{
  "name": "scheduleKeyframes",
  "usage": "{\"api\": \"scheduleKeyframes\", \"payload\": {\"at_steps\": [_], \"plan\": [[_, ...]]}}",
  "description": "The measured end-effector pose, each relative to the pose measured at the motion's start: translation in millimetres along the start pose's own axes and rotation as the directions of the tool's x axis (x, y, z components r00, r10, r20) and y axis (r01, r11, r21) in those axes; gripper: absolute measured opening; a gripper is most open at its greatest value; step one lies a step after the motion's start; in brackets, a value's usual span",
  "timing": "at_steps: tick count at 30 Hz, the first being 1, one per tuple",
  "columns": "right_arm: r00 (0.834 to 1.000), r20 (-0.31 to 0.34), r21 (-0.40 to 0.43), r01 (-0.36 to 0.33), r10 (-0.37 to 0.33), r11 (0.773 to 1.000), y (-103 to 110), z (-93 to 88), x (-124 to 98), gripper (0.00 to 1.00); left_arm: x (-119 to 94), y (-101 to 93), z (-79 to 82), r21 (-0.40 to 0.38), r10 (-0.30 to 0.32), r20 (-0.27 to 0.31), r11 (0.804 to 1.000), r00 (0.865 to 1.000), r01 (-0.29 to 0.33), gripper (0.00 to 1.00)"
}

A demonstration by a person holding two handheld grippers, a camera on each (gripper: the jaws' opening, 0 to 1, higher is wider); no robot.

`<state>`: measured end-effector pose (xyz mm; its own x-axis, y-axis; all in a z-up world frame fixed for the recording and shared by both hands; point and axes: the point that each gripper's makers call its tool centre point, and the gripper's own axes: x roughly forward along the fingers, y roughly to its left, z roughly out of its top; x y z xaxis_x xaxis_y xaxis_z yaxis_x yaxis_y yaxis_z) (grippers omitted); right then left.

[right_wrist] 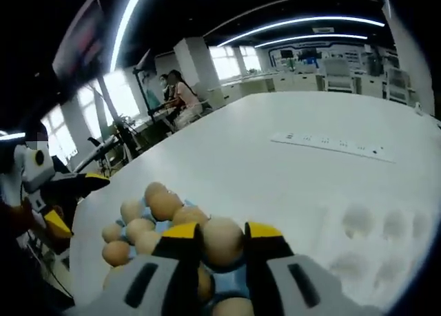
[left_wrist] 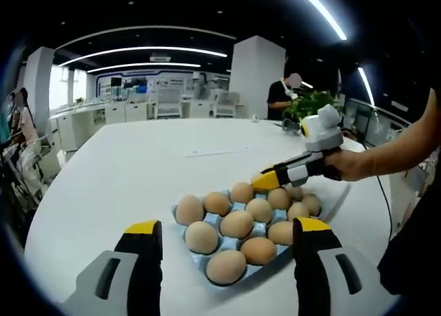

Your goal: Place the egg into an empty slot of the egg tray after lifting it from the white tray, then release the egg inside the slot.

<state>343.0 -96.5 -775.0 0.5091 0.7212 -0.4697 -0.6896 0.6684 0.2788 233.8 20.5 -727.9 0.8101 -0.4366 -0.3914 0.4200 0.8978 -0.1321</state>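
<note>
Now right gripper [right_wrist: 222, 241] clasps egg [right_wrist: 222, 240]

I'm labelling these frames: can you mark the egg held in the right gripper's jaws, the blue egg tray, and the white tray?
egg [right_wrist: 222, 241], right gripper view, its bare top between the jaws.
blue egg tray [left_wrist: 198, 259], left gripper view, near rim.
white tray [right_wrist: 386, 241], right gripper view, surface between hollows.

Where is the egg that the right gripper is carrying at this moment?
In the right gripper view the egg sits clamped between the right gripper jaws at bottom centre, just above the blue egg tray, with the white tray to its right.
</note>
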Motion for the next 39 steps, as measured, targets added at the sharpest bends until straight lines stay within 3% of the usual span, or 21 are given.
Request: {"api": "scheduleKeyframes", "payload": {"at_steps": [15,21,25,29,33,35,36,37,39], "plan": [[1.0,-0.01,0.004,-0.011,0.011,1.0,-1,0.1,0,0.24,3,-2.7,2.4,0.013,-0.008,-0.002,1.0,1.0,0.008,0.77],[0.999,0.035,0.007,0.003,-0.003,1.0,-9,3.1,-21,0.23,3,-2.6,1.1,0.012,-0.009,-0.007,1.0,1.0,0.009,0.77],[0.991,0.111,0.058,0.07,-0.076,0.996,-31,14.1,-44,0.23,4,-3.2,1.9,0.012,-0.011,-0.006,1.0,1.0,0.011,0.77],[0.98,0.148,0.068,0.126,-0.134,0.99,-52,19.1,-66,0.23,5,-4.3,3.1,0.011,-0.015,-0.003,1.0,1.0,0.015,0.77],[0.947,0.134,0.058,0.286,-0.291,0.956,-95,11.3,-97,0.22,6,-5.3,2.7,0.013,-0.018,-0.008,1.0,1.0,0.018,0.76],[0.918,0.173,0.075,0.349,-0.357,0.934,-115,13.9,-116,0.22,6,-5.4,2.8,0.014,-0.016,-0.008,1.0,1.0,0.016,0.76],[0.895,0.187,0.102,0.393,-0.406,0.914,-128,13.6,-128,0.22,6,-5.4,3.1,0.016,-0.015,-0.006,1.0,1.0,0.016,0.76],[0.887,0.191,0.11,0.407,-0.421,0.907,-133,13.6,-132,0.22,5,-5.4,3.0,0.015,-0.016,-0.006,1.0,1.0,0.016,0.76],[0.837,0.215,0.146,0.481,-0.502,0.864,-158,13.7,-157,0.22,5,-4.8,2.2,0.013,-0.012,-0.01,1.0,1.0,0.013,0.76]]}}
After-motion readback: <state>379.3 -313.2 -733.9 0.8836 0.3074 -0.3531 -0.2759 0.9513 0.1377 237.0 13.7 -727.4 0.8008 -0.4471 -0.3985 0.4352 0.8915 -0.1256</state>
